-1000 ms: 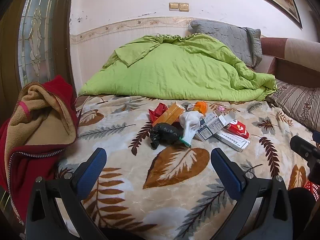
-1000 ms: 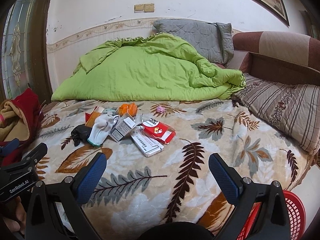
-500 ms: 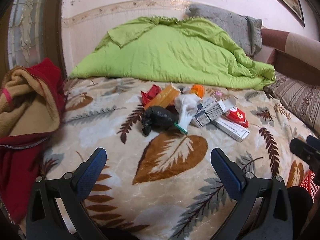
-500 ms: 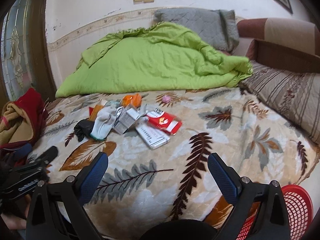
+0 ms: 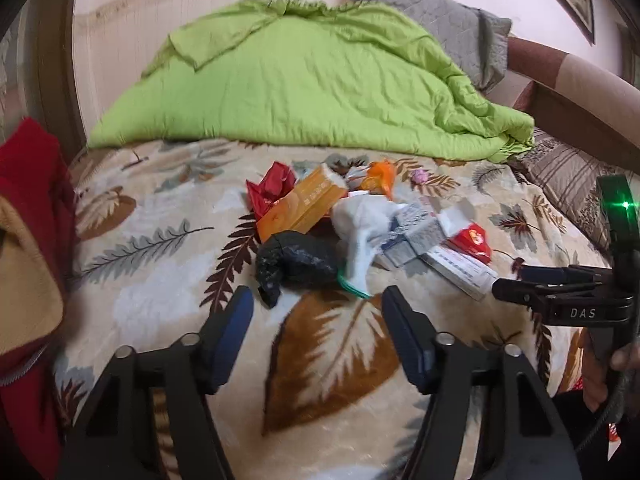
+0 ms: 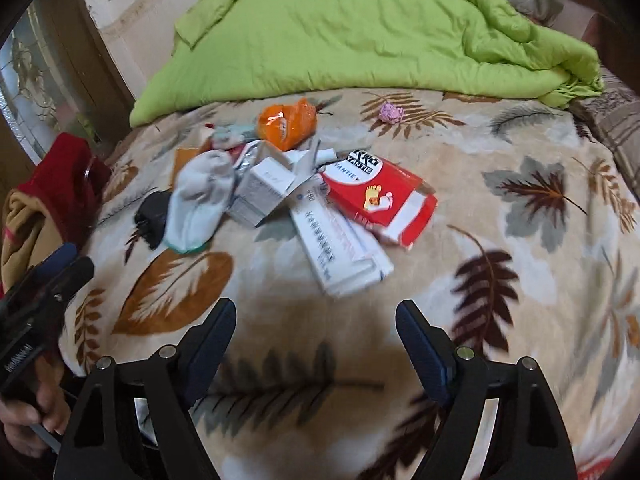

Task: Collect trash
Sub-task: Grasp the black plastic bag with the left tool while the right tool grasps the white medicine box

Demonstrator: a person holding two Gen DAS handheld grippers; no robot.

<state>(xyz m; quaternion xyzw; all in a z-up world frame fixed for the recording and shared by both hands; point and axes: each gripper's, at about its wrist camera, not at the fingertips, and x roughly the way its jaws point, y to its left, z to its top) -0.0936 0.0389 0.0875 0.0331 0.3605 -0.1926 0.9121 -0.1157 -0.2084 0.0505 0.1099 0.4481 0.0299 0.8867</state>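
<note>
A pile of trash lies on the leaf-patterned blanket (image 5: pixel 168 248). It holds a black crumpled bag (image 5: pixel 296 260), a white sock (image 5: pixel 360 228), an orange box (image 5: pixel 304 208), a red wrapper (image 5: pixel 272 188) and an orange bag (image 6: pixel 286 122). There is also a long white box (image 6: pixel 340 248), a red box (image 6: pixel 380 200) and a pink paper ball (image 6: pixel 390 112). My left gripper (image 5: pixel 318 308) hovers just short of the black bag, its jaws closing with nothing between them. My right gripper (image 6: pixel 318 316) hangs just short of the long white box, its jaws also closing on nothing.
A green quilt (image 5: pixel 312 80) is heaped behind the pile, with a grey pillow (image 5: pixel 460 16) beyond it. A red and tan jacket (image 5: pixel 28 216) lies at the left edge and a striped pillow (image 5: pixel 568 176) at the right. A sliver of red basket (image 5: pixel 612 434) shows low at the right.
Both grippers have moved forward toward the trash pile and tipped downward, so the pile looks larger. Both pairs of jaws have narrowed, the left more than the right.
</note>
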